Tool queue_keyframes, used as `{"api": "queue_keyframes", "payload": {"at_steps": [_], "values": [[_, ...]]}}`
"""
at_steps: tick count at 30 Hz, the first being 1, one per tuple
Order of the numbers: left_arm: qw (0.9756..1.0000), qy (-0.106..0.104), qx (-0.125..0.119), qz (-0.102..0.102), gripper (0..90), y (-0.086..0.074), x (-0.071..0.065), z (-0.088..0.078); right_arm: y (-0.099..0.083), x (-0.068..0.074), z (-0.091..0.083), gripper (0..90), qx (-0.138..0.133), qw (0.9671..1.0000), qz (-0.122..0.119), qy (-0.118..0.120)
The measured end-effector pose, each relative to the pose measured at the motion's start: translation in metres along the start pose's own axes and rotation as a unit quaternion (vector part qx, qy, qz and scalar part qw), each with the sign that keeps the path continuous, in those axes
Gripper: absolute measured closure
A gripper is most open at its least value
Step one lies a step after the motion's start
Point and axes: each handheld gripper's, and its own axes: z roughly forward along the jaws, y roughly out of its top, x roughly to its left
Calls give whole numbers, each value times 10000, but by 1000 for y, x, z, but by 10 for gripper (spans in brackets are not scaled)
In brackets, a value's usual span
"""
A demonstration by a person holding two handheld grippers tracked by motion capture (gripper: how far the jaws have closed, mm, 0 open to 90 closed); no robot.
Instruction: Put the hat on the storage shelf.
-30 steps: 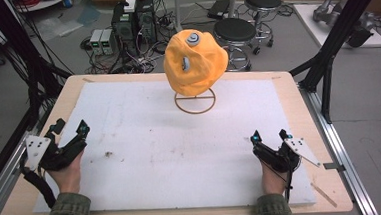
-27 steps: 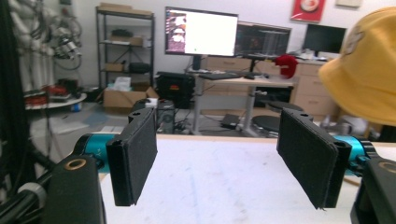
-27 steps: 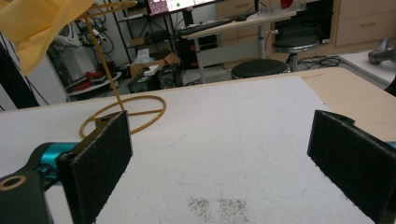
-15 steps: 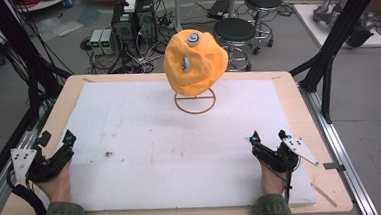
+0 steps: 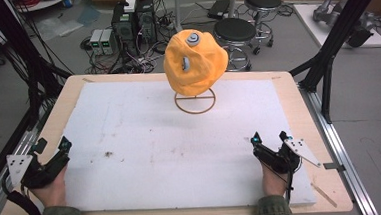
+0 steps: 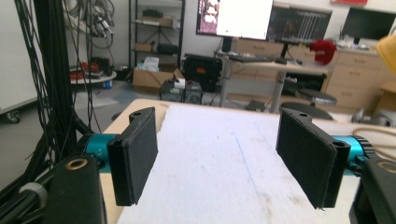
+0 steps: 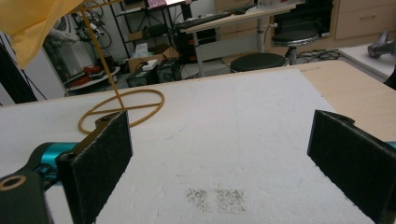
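**Materials and finishes**

Worktop (image 5: 287,89): pale bare wood, matt. White mat (image 5: 180,143): rough, foam-like, speckled with dark grit. Orange hat (image 5: 196,62): soft cloth, on a thin brass-coloured wire stand (image 5: 195,101). Left tool (image 6: 224,156) pads: black, coarse, matt; teal anodised metal behind.

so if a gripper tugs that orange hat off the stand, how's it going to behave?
The orange hat looks like soft cloth, creased and draped, so probably floppy and light. Its thin wire stand has only a ring base, so a sideways tug may tip or drag it.

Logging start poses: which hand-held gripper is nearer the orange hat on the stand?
Right, slightly. The right hand-held gripper sits right of and nearer than the orange hat; the left hand-held gripper rests off the far-left edge.
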Motion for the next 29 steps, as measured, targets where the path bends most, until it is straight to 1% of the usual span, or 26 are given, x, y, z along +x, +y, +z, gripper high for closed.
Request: {"api": "queue_keyframes", "payload": {"at_steps": [2, 4, 7, 11, 14, 16, 17, 21, 26, 29], "values": [[10000, -19, 33, 78, 295, -1, -1, -1, 0, 0, 0, 54, -31, 10000, 23, 42], [9999, -39, 65, 74, 295, -1, -2, -1, 0, -1, 1, 54, -18, 10000, 5, 48], [10000, -62, 70, 8, 295, -2, -3, -2, 0, -1, 1, 54, 4, 10000, 26, 63], [9999, -135, 89, -6, 295, -3, -5, -1, 0, -1, 1, 54, 9, 10000, 34, 63], [9997, -187, 107, -66, 296, -5, -6, 1, 0, -1, 1, 54, 21, 10000, 26, 59], [9996, -224, 160, -52, 296, -7, -7, 3, 0, 0, 1, 54, 61, 9999, 72, 65], [9996, -232, 157, -54, 296, -7, -8, 3, 0, -1, 2, 54, 54, 10000, 34, 68], [9995, -271, 170, -21, 296, -7, -9, 4, -1, -2, 3, 54, 64, 10000, 29, 66], [9994, -283, 174, -40, 296, -8, -10, 4, -1, -1, 4, 54, 112, 9999, 55, 79], [9994, -287, 193, -40, 296, -8, -9, 5, -1, -2, 5, 54, 98, 9999, 18, 85]]}}
